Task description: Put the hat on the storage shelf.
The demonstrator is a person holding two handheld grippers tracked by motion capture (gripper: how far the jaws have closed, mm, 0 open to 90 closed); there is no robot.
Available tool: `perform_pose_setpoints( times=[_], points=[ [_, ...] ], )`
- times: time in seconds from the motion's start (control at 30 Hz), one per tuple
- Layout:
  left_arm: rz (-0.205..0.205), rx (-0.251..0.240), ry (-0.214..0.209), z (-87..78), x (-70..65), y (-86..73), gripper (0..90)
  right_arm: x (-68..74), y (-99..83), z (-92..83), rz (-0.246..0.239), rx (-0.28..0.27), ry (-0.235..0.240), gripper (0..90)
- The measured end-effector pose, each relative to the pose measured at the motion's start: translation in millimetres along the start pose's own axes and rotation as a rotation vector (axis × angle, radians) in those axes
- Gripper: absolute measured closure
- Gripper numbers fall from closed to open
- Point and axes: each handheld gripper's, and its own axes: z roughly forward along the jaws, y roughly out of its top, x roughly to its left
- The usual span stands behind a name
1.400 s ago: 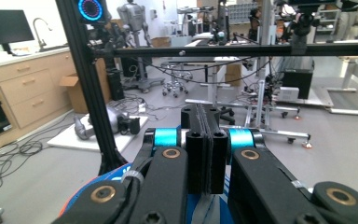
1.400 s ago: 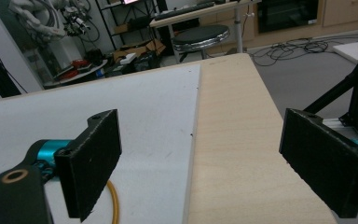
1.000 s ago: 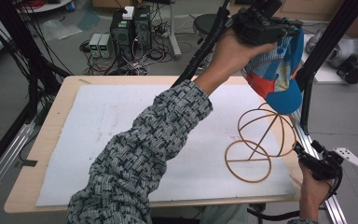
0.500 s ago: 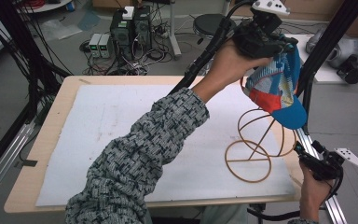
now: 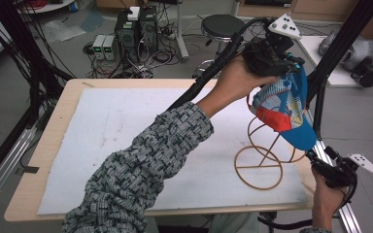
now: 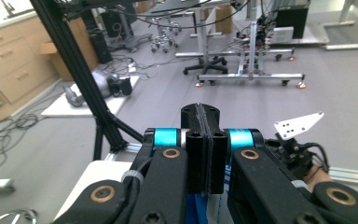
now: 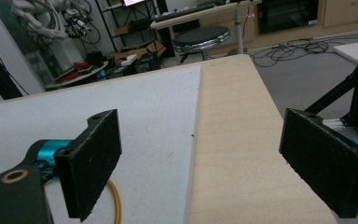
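Note:
A blue cap (image 5: 286, 109) with a red and patterned crown hangs from my left gripper (image 5: 295, 65), which is shut on its upper edge at the far right of the table. The cap's bill touches or hangs just over the top of an orange wire stand (image 5: 260, 165). In the left gripper view the jaws stand pressed together (image 6: 200, 109), and blue fabric (image 6: 205, 212) shows below them. My right gripper (image 5: 316, 159) rests open at the table's right edge, near the stand's base. Its pads (image 7: 95, 158) are wide apart with nothing between them.
A white mat (image 5: 126, 131) covers most of the wooden table (image 5: 53, 131). A black frame post (image 5: 337, 53) slants up just right of the cap. A stool (image 5: 223, 24) and computer boxes (image 5: 136, 26) stand on the floor behind the table.
My left hand has sunk with the cap, bringing it down onto the wire stand. The right gripper has stayed where it was.

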Motion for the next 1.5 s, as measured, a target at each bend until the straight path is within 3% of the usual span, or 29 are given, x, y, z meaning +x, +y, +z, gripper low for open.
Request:
perform_pose_setpoints(
  times=[0.47, 0.57, 0.6, 0.63, 0.7, 0.73, 0.77, 0.87, 0.93, 1.23, 1.5],
  points=[
    [0.010, 0.033, 0.019, 0.6, -9.4, -10.3, 89.3, 0.9, -0.1, 0.9, -0.003, 0.006, 0.000, 11.9],
    [0.008, 0.002, 0.026, -0.3, -12.6, -17.2, 89.2, 0.8, -0.4, 0.7, 0.004, 0.009, -0.001, 11.9],
    [0.006, 0.016, 0.027, 0.5, -13.8, -19.5, 89.3, 3.0, -0.4, -0.8, 0.040, 0.027, 0.000, 11.9],
    [0.031, 0.028, 0.039, 1.0, -15.4, -21.6, 89.3, -0.1, -0.4, 1.0, -0.004, -0.001, 0.007, 11.9],
    [0.049, 0.041, 0.041, 0.9, -18.1, -24.6, 89.2, 0.9, -0.5, -0.4, 0.019, 0.014, -0.005, 11.9],
    [0.056, 0.044, 0.044, 1.0, -20.2, -25.9, 89.3, -1.4, -0.5, 0.6, -0.015, -0.005, 0.002, 11.9],
    [0.060, 0.050, 0.044, 1.0, -21.1, -26.4, 89.2, -0.4, -0.5, -0.2, 0.004, 0.006, -0.003, 11.9],
    [0.051, 0.043, 0.051, 1.9, -24.2, -30.8, 89.3, 0.3, -0.8, -0.1, 0.014, 0.011, -0.004, 11.9],
    [0.029, 0.033, 0.055, 3.1, -24.6, -36.6, 89.2, -0.8, -1.0, 1.8, -0.007, -0.002, 0.007, 11.9],
    [-0.038, 0.009, 0.062, 2.1, -25.7, -78.2, 89.3, -1.7, -1.0, 0.1, 0.000, 0.001, -0.001, 11.9],
    [-0.059, -0.028, 0.064, -0.6, -31.0, -97.5, 89.3, -0.3, -1.0, -0.2, 0.005, 0.013, -0.009, 11.9]
  ],
)
